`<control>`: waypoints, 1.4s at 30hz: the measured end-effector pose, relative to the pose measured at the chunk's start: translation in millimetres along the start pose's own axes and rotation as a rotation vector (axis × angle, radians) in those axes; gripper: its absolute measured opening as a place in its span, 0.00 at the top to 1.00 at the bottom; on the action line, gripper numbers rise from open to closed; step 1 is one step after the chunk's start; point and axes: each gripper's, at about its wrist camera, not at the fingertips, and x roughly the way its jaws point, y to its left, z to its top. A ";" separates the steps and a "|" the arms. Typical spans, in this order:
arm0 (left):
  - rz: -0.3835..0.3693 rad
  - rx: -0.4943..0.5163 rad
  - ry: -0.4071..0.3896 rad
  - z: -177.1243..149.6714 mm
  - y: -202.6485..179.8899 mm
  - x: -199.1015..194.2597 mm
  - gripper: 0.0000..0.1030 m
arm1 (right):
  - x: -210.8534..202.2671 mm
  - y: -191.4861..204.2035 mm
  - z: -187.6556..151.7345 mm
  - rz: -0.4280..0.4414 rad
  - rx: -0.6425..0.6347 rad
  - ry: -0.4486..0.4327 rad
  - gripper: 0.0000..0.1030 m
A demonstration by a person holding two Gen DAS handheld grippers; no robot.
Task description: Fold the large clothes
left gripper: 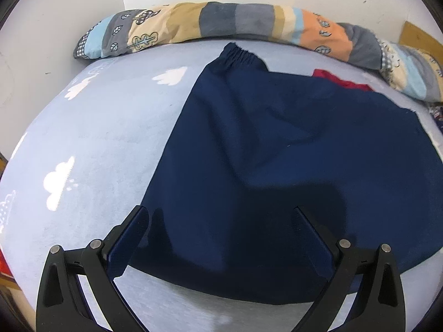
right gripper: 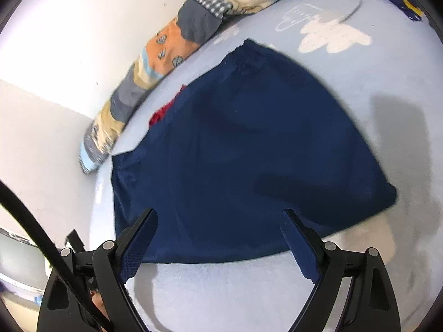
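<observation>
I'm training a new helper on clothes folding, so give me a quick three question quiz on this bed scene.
1. True or false: the navy garment lies spread on the bed sheet.
2. What colour is the cloth peeking out from under it? A green, B red, C yellow.
3. Are the left gripper and right gripper open or shut?

Key: 1 true. 2 B, the red cloth. 3 both open, holding nothing.

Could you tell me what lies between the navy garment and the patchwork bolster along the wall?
A red cloth peeks out from behind the navy garment, before the patchwork bolster; both wrist views show it.
</observation>
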 end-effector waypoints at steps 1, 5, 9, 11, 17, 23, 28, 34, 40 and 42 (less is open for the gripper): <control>-0.014 0.001 -0.001 0.0 -2.3 -1.8 0.00 | -8.2 -8.9 -2.2 0.003 0.029 -0.013 0.10; -0.059 0.040 -0.013 0.5 -20.8 -8.8 0.00 | -29.3 -38.8 -13.8 0.048 0.135 -0.043 0.10; -0.101 0.130 -0.047 -1.5 -52.5 -23.9 0.00 | -45.4 -65.5 -26.7 0.074 0.229 -0.073 0.10; -0.129 0.159 -0.063 -2.0 -64.9 -31.6 0.00 | -47.7 -78.8 -33.1 0.077 0.283 -0.081 0.10; -0.216 0.219 -0.058 -6.7 -97.7 -39.5 0.00 | -43.7 -98.9 -34.0 0.087 0.366 -0.097 0.10; -0.213 0.267 -0.018 -13.6 -115.0 -26.4 0.00 | -33.9 -97.5 -30.6 0.084 0.366 -0.115 0.10; -0.212 0.280 -0.008 -17.5 -118.2 -23.0 0.00 | -20.2 -95.5 -23.1 0.053 0.355 -0.114 0.10; -0.233 0.261 0.009 -18.8 -119.7 -16.4 0.00 | -1.3 -102.3 -18.9 0.081 0.393 -0.177 0.10; -0.267 0.230 0.006 -26.9 -122.9 -5.0 0.00 | 20.5 -87.0 -16.8 0.128 0.293 -0.357 0.00; -0.284 0.205 0.015 -30.0 -120.4 0.8 0.00 | 23.2 -78.2 -17.8 0.111 0.234 -0.382 0.00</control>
